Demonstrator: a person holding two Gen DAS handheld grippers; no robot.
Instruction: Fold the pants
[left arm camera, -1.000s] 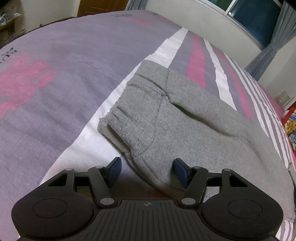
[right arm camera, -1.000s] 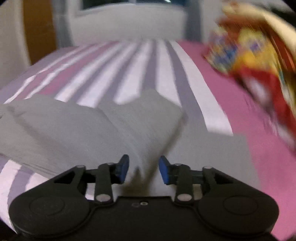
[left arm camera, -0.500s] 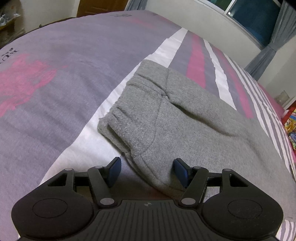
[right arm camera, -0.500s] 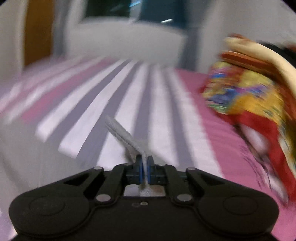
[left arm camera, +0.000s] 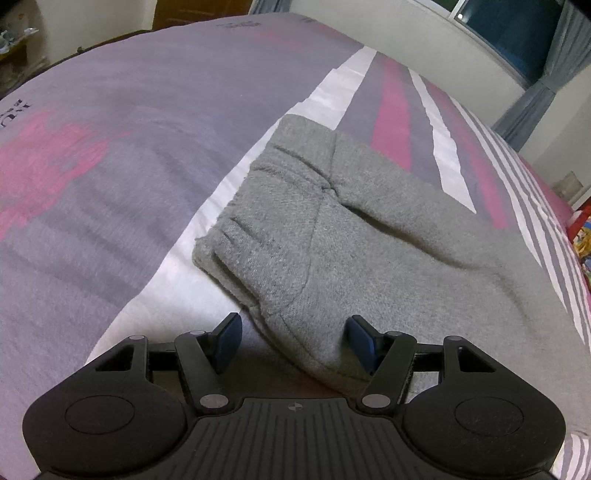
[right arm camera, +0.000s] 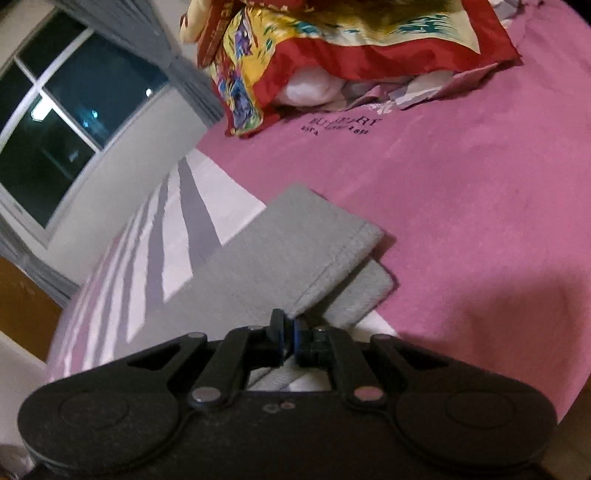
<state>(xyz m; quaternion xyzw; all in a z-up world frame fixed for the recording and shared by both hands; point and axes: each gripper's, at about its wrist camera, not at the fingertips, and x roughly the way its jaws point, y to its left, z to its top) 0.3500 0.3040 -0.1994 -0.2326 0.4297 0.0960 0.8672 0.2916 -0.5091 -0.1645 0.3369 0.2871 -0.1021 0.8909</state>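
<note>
Two tools on one pair of grey pants (left arm camera: 369, 236) on the bed (left arm camera: 110, 166). Right tool (right arm camera: 289, 334) was clamped on the near corner of the leg hems (right arm camera: 332, 266), legs running ahead-left. Left tool (left arm camera: 291, 341) gaped around the waist edge, untouched; waistband (left arm camera: 258, 199) farther ahead.

The left wrist view sits just behind the left claw (left arm camera: 293, 341) and looks steeply down and forward over the bed (left arm camera: 110, 192), close to the waist end of the grey pants (left arm camera: 332, 236). The window (left arm camera: 506, 26) is far at its upper right. The right wrist view sits behind the right claw (right arm camera: 289, 338), rolled to one side, so the window (right arm camera: 62, 122) leans at upper left. It looks low over the leg ends, toward a colourful pillow (right arm camera: 332, 48). Both views share the pants, bed and window.
</note>
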